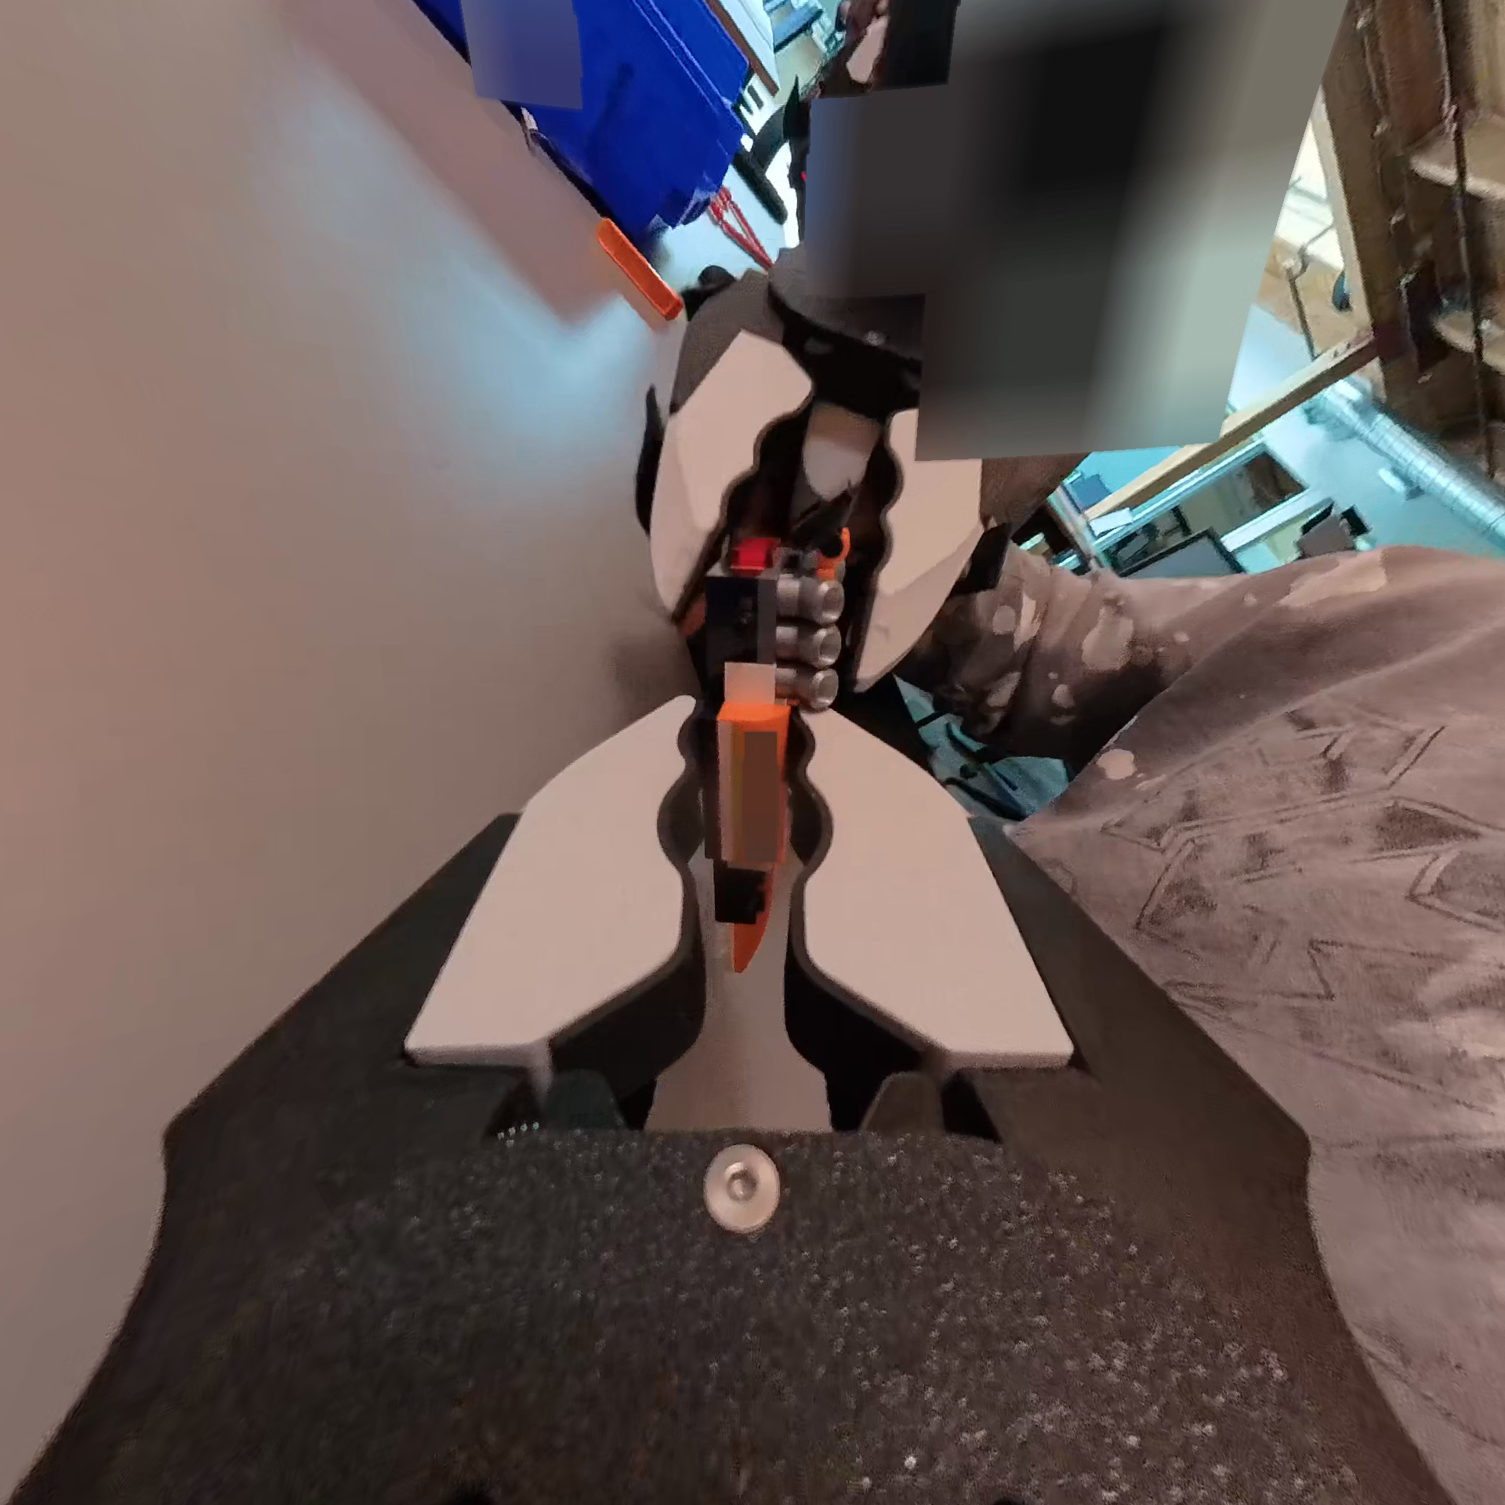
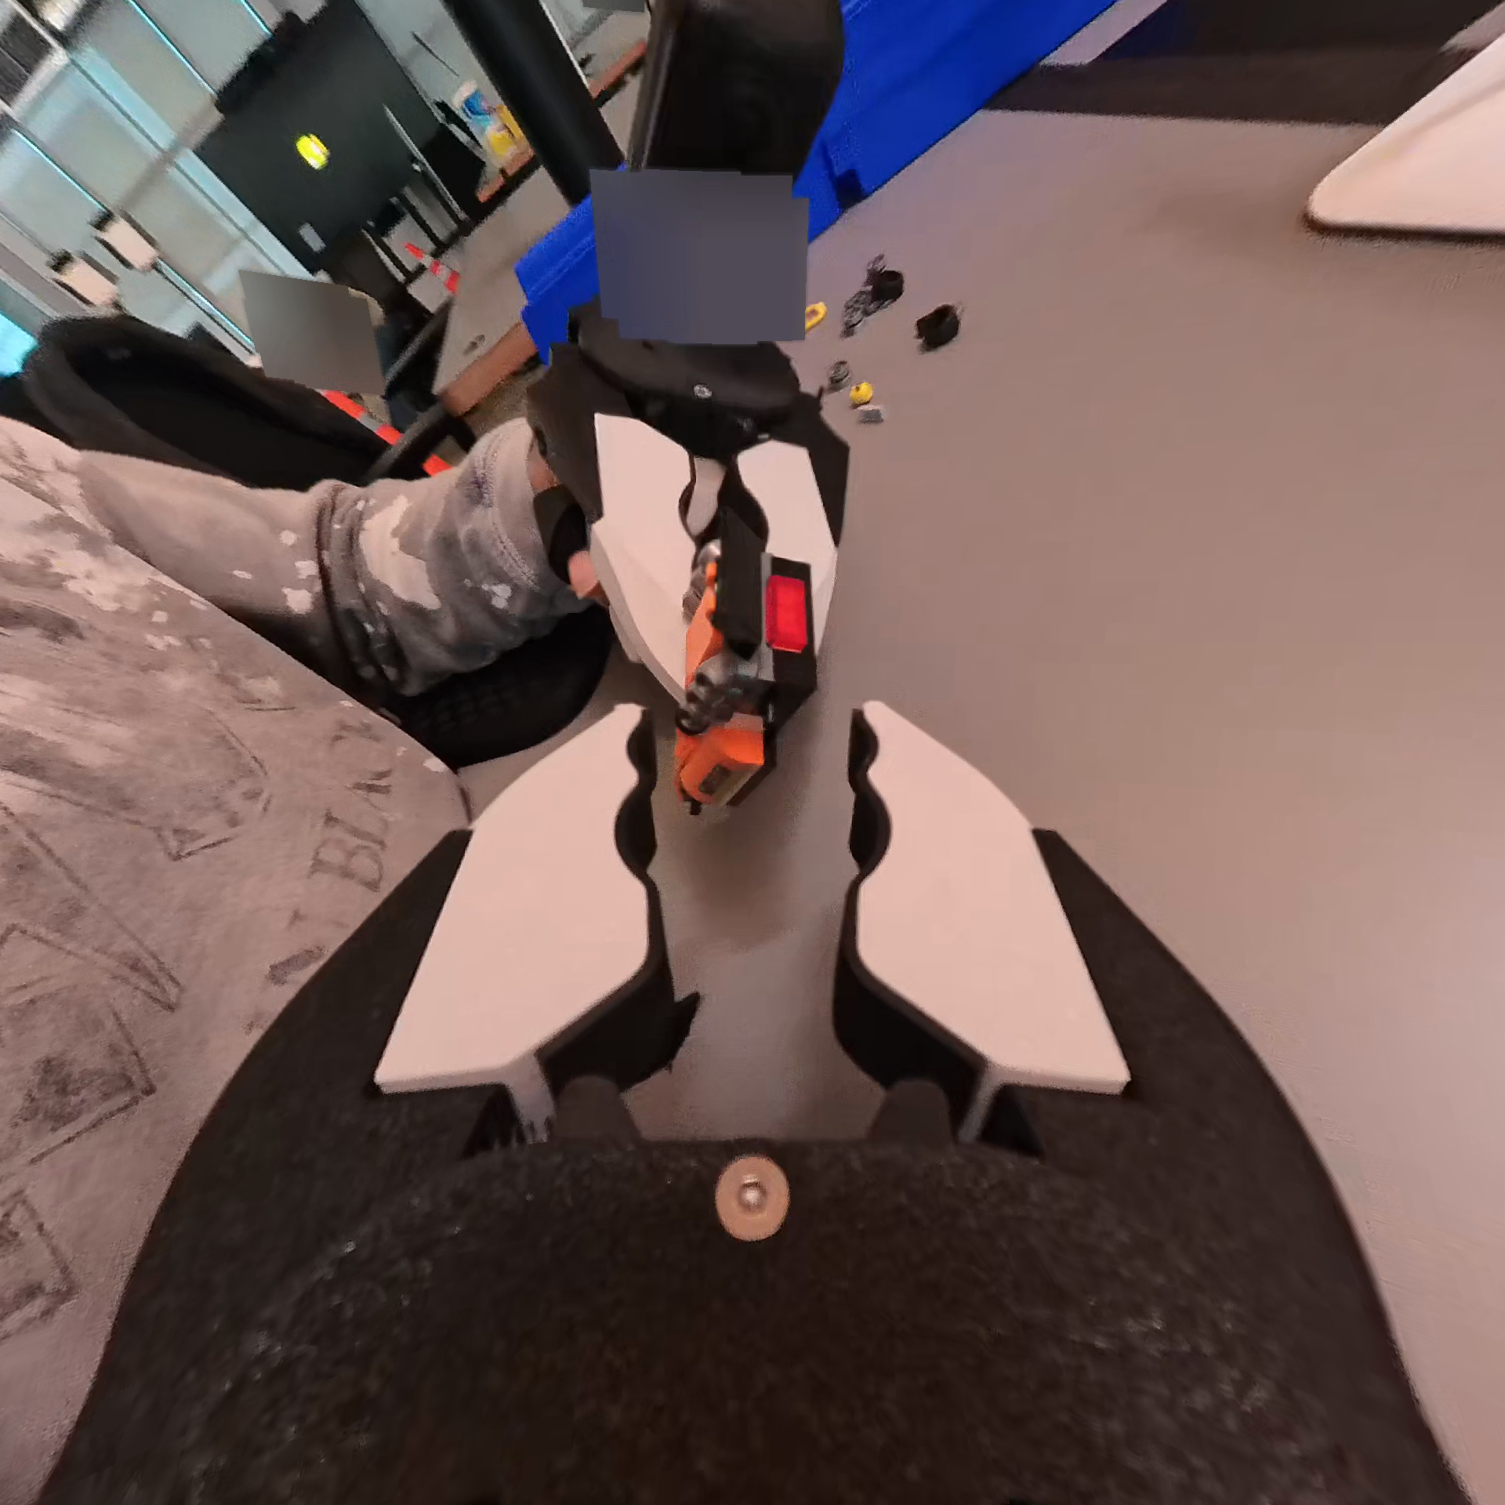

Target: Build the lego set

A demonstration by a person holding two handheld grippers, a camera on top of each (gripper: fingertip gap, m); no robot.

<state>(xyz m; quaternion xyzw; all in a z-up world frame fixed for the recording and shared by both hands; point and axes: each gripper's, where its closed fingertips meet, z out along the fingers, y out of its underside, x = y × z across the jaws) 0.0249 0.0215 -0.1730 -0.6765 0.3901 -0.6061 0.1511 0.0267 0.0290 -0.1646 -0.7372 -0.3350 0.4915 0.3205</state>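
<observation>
My left gripper [image 1: 745,782] has its white fingers clamped on the orange, black and grey lego model with silver cylinders and a red tile [image 1: 753,733], held above the grey table [image 1: 285,570]. My right gripper [image 2: 749,782] faces it with jaws spread and empty, just short of the model. Small loose lego pieces [image 2: 879,342] lie farther off beside a blue plastic bin [image 2: 896,106].

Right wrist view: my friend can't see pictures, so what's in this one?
The white-fingered right gripper is open, pointing at an orange, black and grey lego model held shut in the left gripper above the grey table. Small loose lego pieces lie farther back near a blue bin.
</observation>
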